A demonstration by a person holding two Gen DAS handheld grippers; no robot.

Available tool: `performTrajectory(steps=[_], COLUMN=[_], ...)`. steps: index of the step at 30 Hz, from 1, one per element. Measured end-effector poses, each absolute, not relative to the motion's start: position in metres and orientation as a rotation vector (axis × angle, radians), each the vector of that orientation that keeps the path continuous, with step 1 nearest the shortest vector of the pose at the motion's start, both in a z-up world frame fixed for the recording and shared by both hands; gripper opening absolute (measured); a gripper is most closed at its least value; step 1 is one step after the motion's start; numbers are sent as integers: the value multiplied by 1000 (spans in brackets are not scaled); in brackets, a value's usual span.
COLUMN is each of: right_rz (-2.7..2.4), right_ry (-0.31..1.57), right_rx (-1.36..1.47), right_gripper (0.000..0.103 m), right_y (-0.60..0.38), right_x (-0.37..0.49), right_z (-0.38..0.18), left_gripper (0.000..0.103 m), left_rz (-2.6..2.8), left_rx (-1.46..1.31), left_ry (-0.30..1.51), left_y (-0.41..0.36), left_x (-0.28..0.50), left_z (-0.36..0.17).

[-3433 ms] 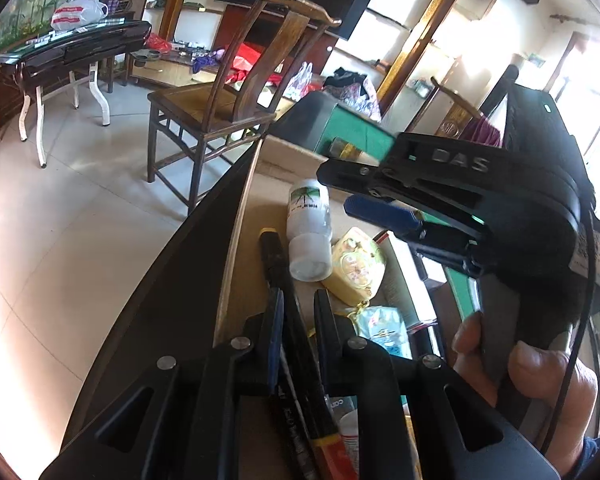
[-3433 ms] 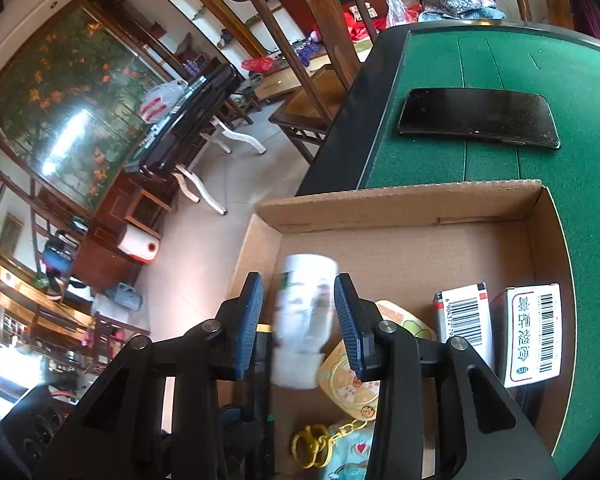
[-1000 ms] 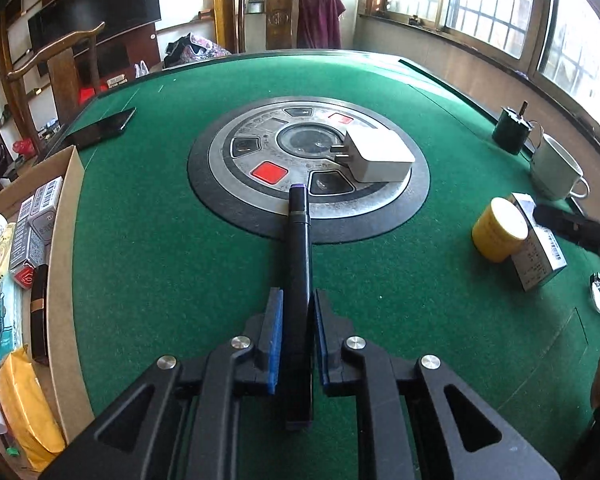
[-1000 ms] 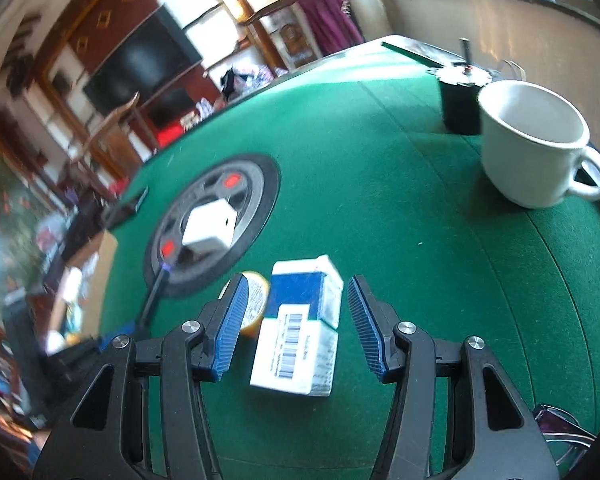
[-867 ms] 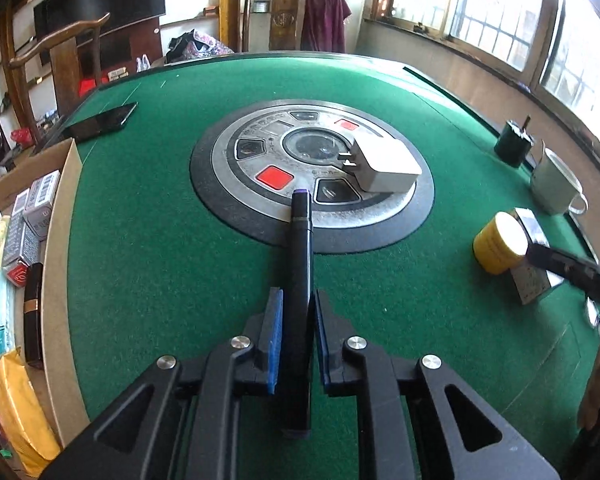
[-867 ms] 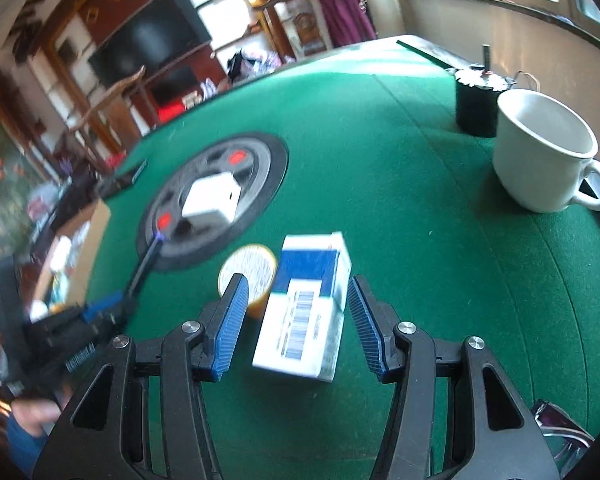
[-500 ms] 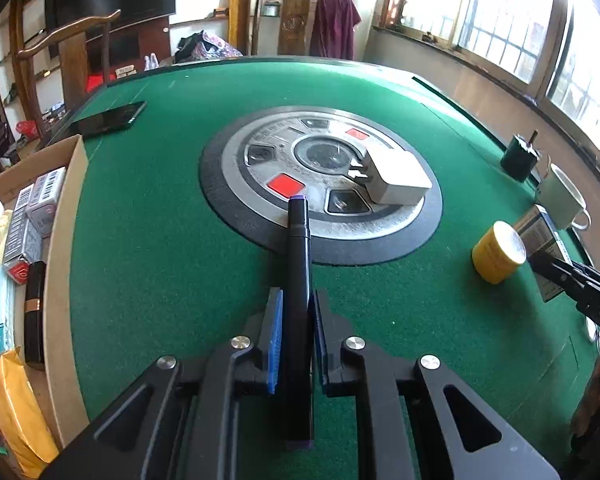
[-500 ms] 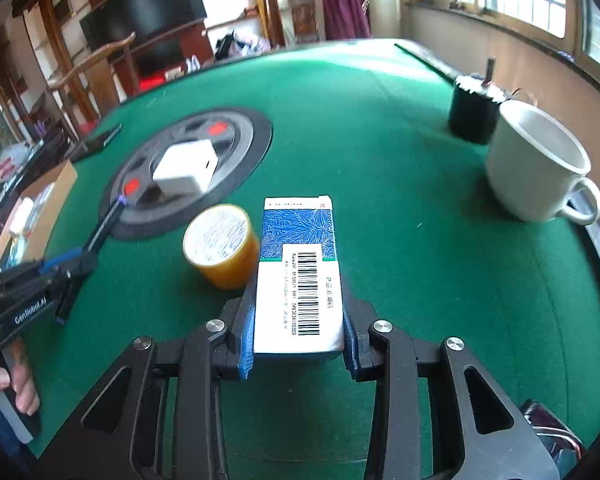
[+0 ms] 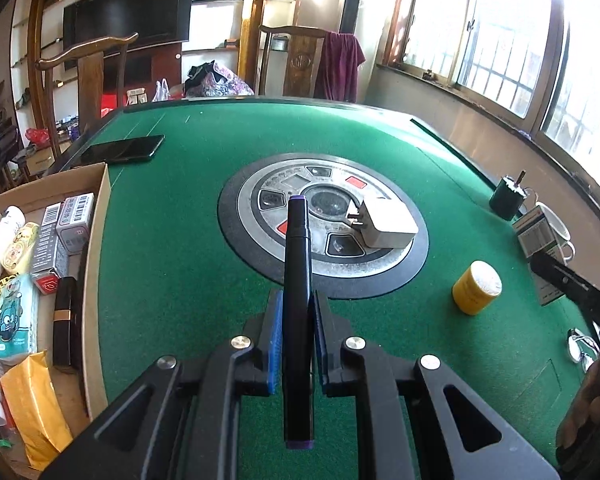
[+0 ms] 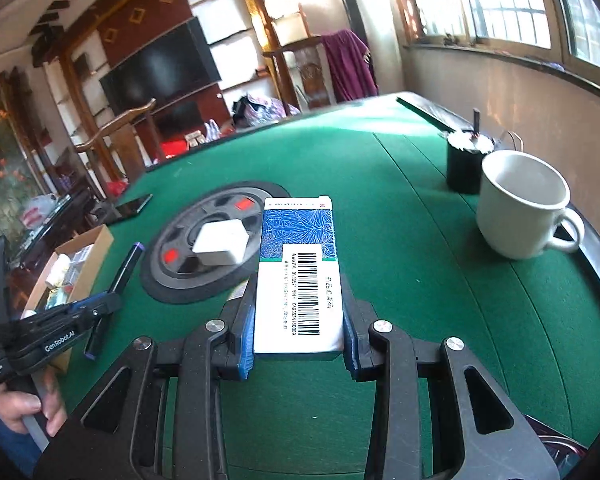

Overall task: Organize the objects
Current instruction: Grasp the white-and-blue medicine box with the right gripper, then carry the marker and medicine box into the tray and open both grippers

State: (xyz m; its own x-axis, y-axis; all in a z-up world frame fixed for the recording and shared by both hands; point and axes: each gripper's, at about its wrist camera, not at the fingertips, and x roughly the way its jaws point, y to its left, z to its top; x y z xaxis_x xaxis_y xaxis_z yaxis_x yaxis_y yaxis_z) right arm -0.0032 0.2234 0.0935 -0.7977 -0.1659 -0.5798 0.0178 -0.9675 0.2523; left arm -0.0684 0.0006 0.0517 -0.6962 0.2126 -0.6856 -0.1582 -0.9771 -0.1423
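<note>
Felt on the counter point(image 9: 172, 264) lies bare between cardboard box point(image 9: 96, 240) and yellow jar point(image 9: 476, 287); left tongs point(image 9: 296, 320) grasp one marker point(image 9: 298, 264), right tongs point(image 10: 298, 344) one carton point(image 10: 298, 280).

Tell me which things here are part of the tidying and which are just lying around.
In the job: marker in left gripper; barcoded box in right gripper; cardboard box; yellow jar; white charger.
Lying about: mug, phone.
</note>
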Motion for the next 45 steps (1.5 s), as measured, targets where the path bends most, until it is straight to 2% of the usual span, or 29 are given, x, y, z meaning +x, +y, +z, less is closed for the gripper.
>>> performTrajectory(steps=[7,22,32,45], right_rz=[-2763,-2479,-2298,-2227], right_ry=[-398,-247,-77,-10], right_rx=[938,961,1025,1179], right_gripper=[33,34,34,34], right_y=[189,58,-61,-175], right_x=[4,-5,-35,-119], right_z=[97,127,132,107], left_gripper=[13,13,13,13], left_rz=[2751,2916,3002,2919], left_rx=[-1047,-980,-1091,-1211], left_ry=[-191,-445,-618,-748], left_y=[-25,-164,-258,-282], left_x=[-51,-11,-8,-34], left_z=[78,111,86,49])
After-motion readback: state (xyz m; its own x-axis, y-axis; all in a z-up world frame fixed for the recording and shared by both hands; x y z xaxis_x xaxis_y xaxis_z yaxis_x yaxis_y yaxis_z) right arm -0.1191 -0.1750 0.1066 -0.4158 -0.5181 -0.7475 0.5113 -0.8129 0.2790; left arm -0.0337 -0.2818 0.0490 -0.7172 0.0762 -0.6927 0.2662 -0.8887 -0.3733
